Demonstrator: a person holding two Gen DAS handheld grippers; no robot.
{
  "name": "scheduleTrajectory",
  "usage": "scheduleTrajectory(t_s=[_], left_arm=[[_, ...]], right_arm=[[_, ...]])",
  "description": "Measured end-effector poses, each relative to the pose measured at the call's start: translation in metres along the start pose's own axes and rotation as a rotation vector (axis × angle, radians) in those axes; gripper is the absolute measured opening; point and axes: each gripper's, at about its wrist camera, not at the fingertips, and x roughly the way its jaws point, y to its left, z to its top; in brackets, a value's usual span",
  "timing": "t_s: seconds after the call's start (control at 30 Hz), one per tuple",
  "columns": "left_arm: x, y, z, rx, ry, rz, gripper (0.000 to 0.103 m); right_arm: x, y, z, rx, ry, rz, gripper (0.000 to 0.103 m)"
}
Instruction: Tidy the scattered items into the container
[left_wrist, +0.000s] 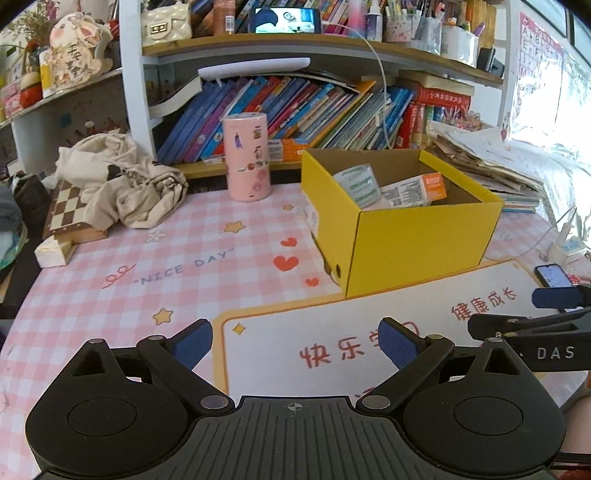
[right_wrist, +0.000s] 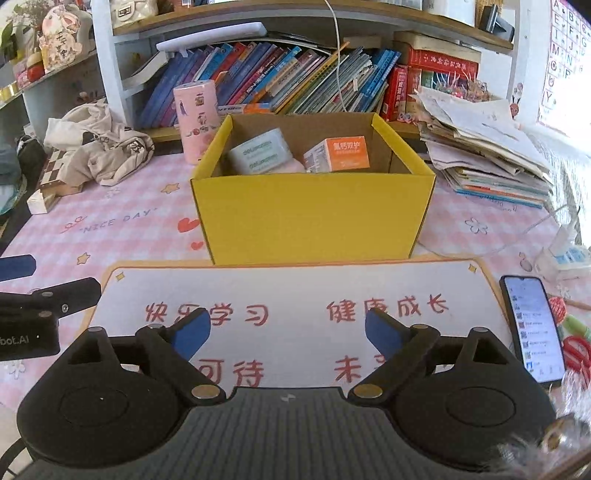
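Observation:
A yellow cardboard box (left_wrist: 417, 240) (right_wrist: 314, 218) stands open on the desk. Inside it lie a pale green-grey packet (left_wrist: 356, 184) (right_wrist: 262, 151) and an orange-and-white carton (left_wrist: 413, 190) (right_wrist: 338, 155). My left gripper (left_wrist: 297, 345) is open and empty, low over the white desk mat (left_wrist: 332, 332) in front of the box. My right gripper (right_wrist: 288, 328) is open and empty over the same mat (right_wrist: 295, 284), facing the box front. Each gripper shows at the edge of the other's view.
A pink cylinder (left_wrist: 246, 157) (right_wrist: 195, 118) stands behind the box to its left. A crumpled cloth (left_wrist: 118, 177) lies on a chessboard (left_wrist: 66, 210) at the left. A phone (right_wrist: 532, 325), a power strip (right_wrist: 565, 254) and a paper stack (right_wrist: 484, 147) are at the right. Bookshelves line the back.

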Motion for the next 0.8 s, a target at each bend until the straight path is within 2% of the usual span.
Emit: scheduleTrajectory(t_s=[0.3, 0.8], left_arm=[[-0.005, 0.008, -0.005, -0.018, 0.014, -0.011, 0.103], [-0.009, 0.017, -0.005, -0.045, 0.012, -0.022, 0.103]], right_arm=[[-0.004, 0.011, -0.002, -0.007, -0.003, -0.002, 0.093], [-0.007, 0.021, -0.001, -0.028, -0.009, -0.018, 0.097]])
